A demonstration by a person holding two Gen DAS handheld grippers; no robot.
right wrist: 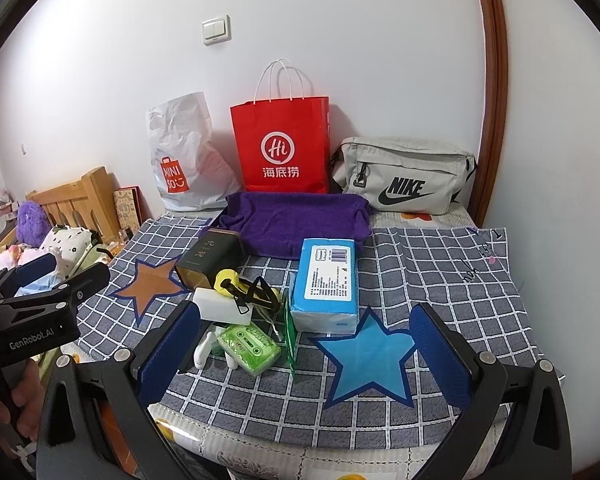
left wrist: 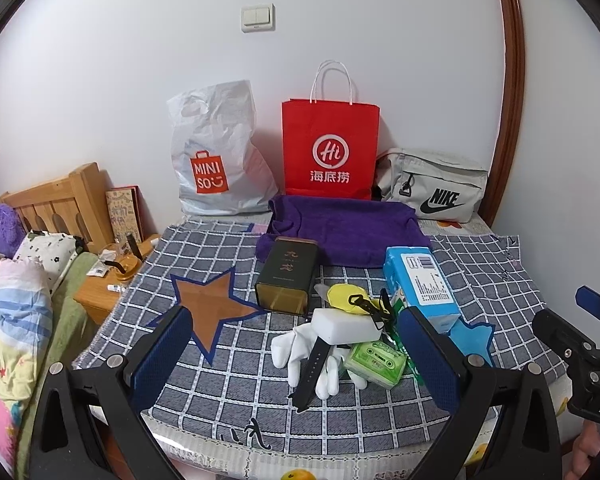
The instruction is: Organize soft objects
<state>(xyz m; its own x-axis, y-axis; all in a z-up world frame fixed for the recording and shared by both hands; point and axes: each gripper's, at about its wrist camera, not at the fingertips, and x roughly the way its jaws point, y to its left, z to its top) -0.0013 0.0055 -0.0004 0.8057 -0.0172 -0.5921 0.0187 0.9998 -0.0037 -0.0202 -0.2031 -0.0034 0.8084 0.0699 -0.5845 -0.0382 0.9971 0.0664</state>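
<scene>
A pile lies mid-table on the checked cloth: a white glove, a white sponge block, a yellow soft item, a green cassette-print pack and a black strap. A blue tissue pack and a folded purple towel lie behind. My left gripper is open, its fingers either side of the pile, empty. My right gripper is open and empty above a blue star patch. The pile sits to its left.
A dark tea tin stands by a brown star patch. At the back wall stand a white Miniso bag, a red paper bag and a grey Nike bag. A bed and wooden nightstand are left.
</scene>
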